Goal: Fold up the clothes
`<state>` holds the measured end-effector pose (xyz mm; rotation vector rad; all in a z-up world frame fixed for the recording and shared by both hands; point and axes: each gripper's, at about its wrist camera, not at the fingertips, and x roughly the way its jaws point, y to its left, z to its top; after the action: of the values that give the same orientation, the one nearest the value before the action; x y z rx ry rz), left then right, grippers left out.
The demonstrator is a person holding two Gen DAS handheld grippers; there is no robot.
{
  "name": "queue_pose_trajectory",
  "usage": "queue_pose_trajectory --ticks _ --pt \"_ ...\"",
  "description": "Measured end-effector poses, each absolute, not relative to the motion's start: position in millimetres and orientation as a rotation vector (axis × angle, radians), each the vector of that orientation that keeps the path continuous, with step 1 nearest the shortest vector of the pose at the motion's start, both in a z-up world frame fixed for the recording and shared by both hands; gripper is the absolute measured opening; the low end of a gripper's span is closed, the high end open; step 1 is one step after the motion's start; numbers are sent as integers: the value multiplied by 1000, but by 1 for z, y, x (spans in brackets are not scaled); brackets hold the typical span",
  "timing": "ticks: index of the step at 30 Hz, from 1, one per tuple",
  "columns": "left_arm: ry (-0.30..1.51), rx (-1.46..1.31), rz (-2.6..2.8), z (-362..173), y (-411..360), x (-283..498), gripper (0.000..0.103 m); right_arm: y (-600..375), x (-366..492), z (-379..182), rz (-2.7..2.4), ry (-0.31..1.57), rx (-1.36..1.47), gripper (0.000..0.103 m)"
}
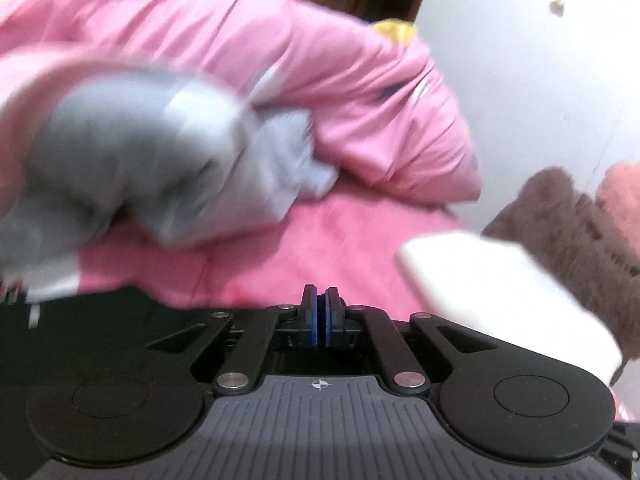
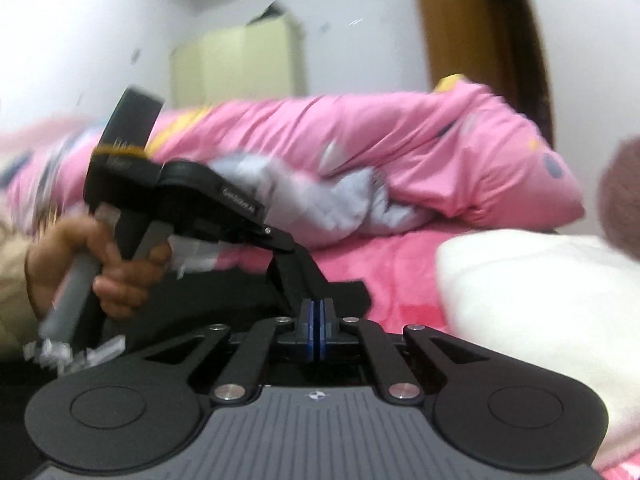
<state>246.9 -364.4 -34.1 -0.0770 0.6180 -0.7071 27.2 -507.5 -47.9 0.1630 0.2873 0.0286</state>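
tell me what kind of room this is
Most likely a bedroom: a bed with a pink fleece sheet, a bulky pink printed quilt heaped on it, a pale yellow-green wardrobe against the white wall, and a brown wooden door.

The right gripper (image 2: 319, 330) is showing its blue pads pressed together. Ahead, a hand (image 2: 76, 256) is gripping the left gripper (image 2: 292, 276) handle, while a grey garment (image 2: 320, 204) is lying against the pink duvet (image 2: 400, 144).
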Motion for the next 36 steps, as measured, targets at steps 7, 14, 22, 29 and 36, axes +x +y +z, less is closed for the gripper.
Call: queue_pose_trajectory --ticks 7,14,22,29,36 --pt "513 -9 -739 -3 -420 240 2 -548 12 -43 50 197 405 1" --pt "443 112 -787 -5 -475 223 2 -586 -7 -53 -37 172 618 0" --pt "413 238 -839 -23 -517 203 2 -609 -12 -66 -60 229 756 0" --pt "430 266 -862 -30 -530 198 2 -612 -11 -67 -113 243 747 3" --pt "483 291 -868 -46 -542 204 2 -621 -19 -68 -95 235 779 22"
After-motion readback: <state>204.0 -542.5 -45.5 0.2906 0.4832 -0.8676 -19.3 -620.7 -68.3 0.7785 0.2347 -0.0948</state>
